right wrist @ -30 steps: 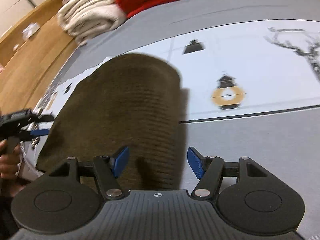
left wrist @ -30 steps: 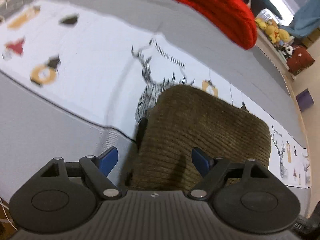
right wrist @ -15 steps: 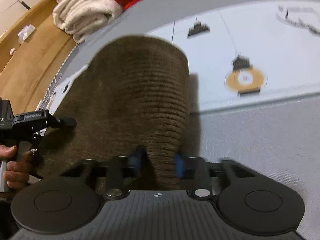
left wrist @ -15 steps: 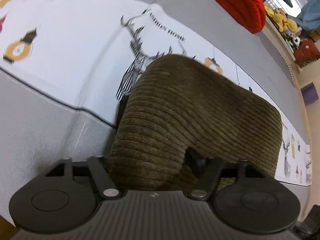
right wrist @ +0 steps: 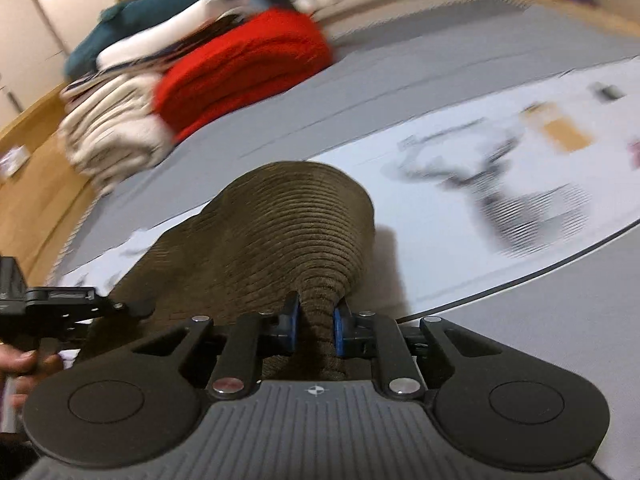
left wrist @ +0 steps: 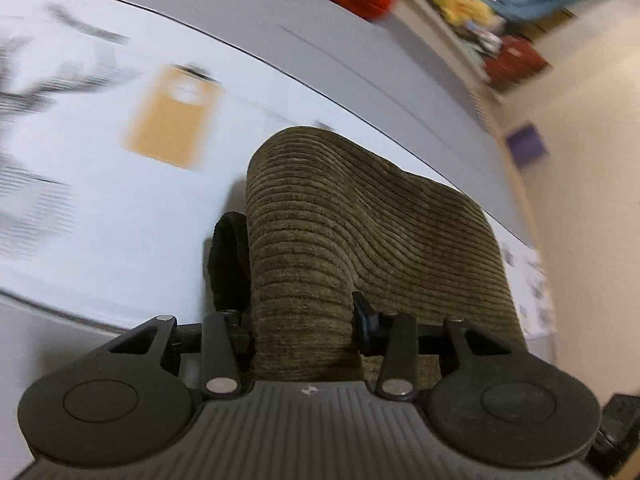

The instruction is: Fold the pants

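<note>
Both grippers have just been closing on the pants [left wrist: 360, 232], which a second ago only lay between wide-spread fingers. Now the left gripper [left wrist: 302, 322] has a thick bunch of the brown corduroy pinched between its fingers at lower centre of its view, the cloth rising from the grip in a hump toward mid-frame. A black strip [left wrist: 230, 264] of the garment hangs just left of that hump. The right gripper [right wrist: 314, 330] is squeezed narrow on a thinner ridge of the same pants, blue pads [right wrist: 289, 326] pressing either side, the cloth bulging up behind them at centre.

Under the pants lies a white printed sheet [right wrist: 460, 248] on a grey mat [right wrist: 400, 80]; its prints are blurred. At upper left of the right view sits a pile of folded laundry, a red knit [right wrist: 240, 68] beside cream pieces [right wrist: 116, 136]. At the left edge, a hand [right wrist: 18, 362] holds the other gripper, touching the pants' far side.
</note>
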Motion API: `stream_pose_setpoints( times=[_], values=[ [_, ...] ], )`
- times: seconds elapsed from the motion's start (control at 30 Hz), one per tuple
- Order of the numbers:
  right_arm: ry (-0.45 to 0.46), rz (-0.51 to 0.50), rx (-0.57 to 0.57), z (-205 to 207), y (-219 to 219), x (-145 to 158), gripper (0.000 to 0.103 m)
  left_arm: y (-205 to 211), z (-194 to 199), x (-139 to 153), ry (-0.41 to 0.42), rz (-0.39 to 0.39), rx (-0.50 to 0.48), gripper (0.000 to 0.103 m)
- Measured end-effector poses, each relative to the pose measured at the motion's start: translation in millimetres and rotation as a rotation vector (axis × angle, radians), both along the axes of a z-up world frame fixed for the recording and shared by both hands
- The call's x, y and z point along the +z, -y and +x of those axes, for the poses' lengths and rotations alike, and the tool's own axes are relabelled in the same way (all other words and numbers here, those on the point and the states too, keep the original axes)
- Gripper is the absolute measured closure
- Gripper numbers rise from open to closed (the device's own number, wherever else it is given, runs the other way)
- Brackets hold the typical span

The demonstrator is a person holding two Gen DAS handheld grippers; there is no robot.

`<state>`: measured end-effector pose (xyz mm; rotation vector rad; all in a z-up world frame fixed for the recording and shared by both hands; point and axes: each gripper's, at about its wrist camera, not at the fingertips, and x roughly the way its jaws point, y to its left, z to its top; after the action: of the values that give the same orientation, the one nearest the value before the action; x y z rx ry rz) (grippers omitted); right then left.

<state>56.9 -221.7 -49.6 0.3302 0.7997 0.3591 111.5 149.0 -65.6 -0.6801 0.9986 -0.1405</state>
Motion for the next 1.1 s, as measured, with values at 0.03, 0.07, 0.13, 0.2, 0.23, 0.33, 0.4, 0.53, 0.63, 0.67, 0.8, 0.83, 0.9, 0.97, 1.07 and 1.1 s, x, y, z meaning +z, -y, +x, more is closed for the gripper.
stream_pose_setpoints(
  times=[0.03, 0.07, 0.13, 0.2, 0.23, 0.33, 0.4, 0.53, 0.63, 0.67, 0.8, 0.83, 0.9, 0.97, 1.07, 1.1],
  values=[
    [0.011, -0.035, -0.020, 0, 13, 0, 0.086, 12, 5, -2, 0.004, 0.003, -0.035, 0.053],
    [0.005, -0.085, -0.037, 2, 23, -2, 0.086, 24, 9, -6, -0.001, 0.025, -0.071, 0.047],
    [-0.056, -0.202, -0.071, 5, 36, -14, 0.084, 39, 9, -8, 0.000, 0.116, -0.116, 0.038],
    [-0.074, -0.298, -0.158, 2, 45, -22, 0.084, 44, 3, -2, 0.013, 0.227, -0.113, 0.030],
    [-0.057, -0.334, -0.185, -1, 48, -20, 0.083, 41, -1, 2, 0.021, 0.249, -0.106, 0.030],
    [0.038, -0.323, -0.173, -11, 47, -3, 0.082, 34, -18, 22, 0.095, 0.321, -0.076, 0.043],
    [0.108, -0.302, -0.087, -21, 38, 5, 0.082, 31, -27, 34, 0.148, 0.349, -0.082, 0.053],
    [0.072, -0.308, 0.093, -25, 19, -10, 0.082, 34, -39, 39, 0.214, 0.324, -0.182, 0.097],
    [-0.090, -0.419, 0.152, -20, 7, -46, 0.082, 54, -39, 16, 0.102, 0.470, -0.349, 0.098],
    [-0.079, -0.440, 0.155, -20, 3, -48, 0.082, 56, -40, 4, 0.043, 0.525, -0.366, 0.098],
    [-0.055, -0.427, 0.142, -14, 1, -32, 0.082, 58, -36, -14, -0.074, 0.700, -0.365, 0.098],
    [-0.029, -0.405, 0.119, -11, 2, -25, 0.082, 56, -34, -5, -0.034, 0.712, -0.324, 0.097],
    [0.037, -0.355, 0.060, -2, 4, -9, 0.080, 47, -29, 21, 0.069, 0.643, -0.235, 0.091],
    [0.092, -0.303, 0.007, 17, 5, 5, 0.078, 39, -23, 45, 0.158, 0.577, -0.147, 0.091],
    [0.133, -0.290, -0.048, 51, -1, 8, 0.078, 38, -8, 61, 0.241, 0.507, -0.096, 0.091],
    [0.132, -0.287, -0.058, 62, -2, 7, 0.078, 41, 0, 62, 0.263, 0.482, -0.095, 0.091]
  ],
)
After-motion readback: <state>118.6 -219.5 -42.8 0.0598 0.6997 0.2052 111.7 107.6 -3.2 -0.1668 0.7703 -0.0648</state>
